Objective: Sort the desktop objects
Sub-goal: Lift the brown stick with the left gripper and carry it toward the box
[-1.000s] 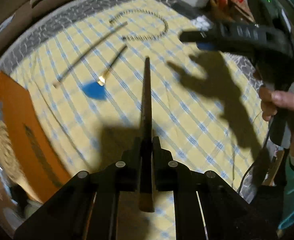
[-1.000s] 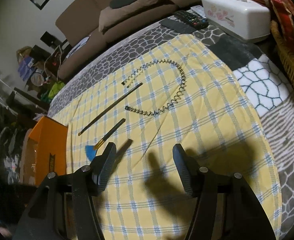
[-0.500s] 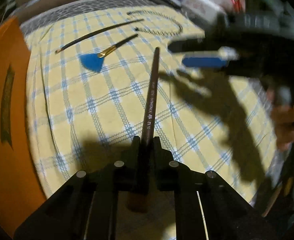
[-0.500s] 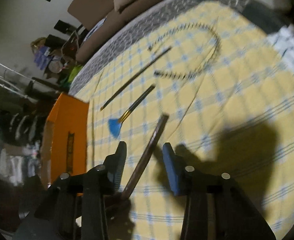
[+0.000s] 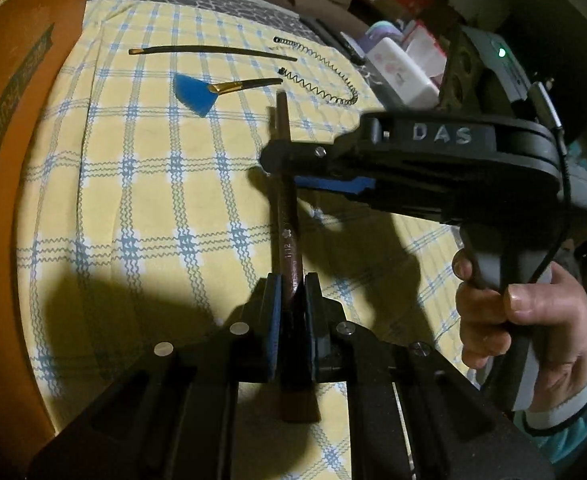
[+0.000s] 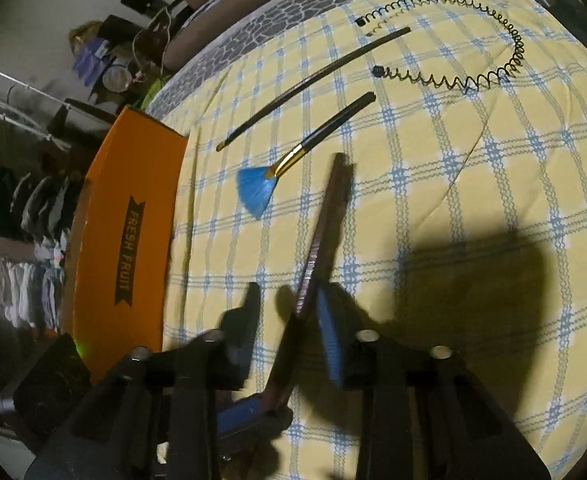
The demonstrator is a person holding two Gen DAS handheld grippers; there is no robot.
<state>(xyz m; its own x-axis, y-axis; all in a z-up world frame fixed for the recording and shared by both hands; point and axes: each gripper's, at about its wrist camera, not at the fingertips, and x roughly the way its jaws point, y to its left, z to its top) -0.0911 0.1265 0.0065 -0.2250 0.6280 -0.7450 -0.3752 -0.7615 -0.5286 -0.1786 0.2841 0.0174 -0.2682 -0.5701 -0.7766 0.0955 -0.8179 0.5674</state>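
Left gripper (image 5: 291, 292): fingers clamped on the lower part of a brown paintbrush (image 5: 287, 216), held low over the surface, its thin end pointing away from the camera.

Right gripper (image 6: 287, 320): fingers parted a moderate way, straddling the same paintbrush partway up its handle. The right-hand pad looks close to the handle; the left one stands clear. No grip yet, as far as I can judge.

Step in hand: looks like a hand-over from left to right, probably so the brush can be re-gripped for putting away.

Right hand (image 5: 521, 320): wrapped round the handle of the right gripper, which reaches across in the left wrist view.

Surface (image 6: 473, 184): yellow and blue checked cloth. Lying on it beyond the held brush: a blue fan brush (image 6: 289, 168), a long thin dark brush (image 6: 313, 80), and a black wavy hairband (image 6: 493, 52), each apart from the others and all untouched.

Orange box (image 6: 129, 216): at the left edge of the surface, marked "FRESH FRUIT"; a likely place for the sorted things, though its inside cannot be seen.

Risk: if the left lets go before the right closes, the brush drops.
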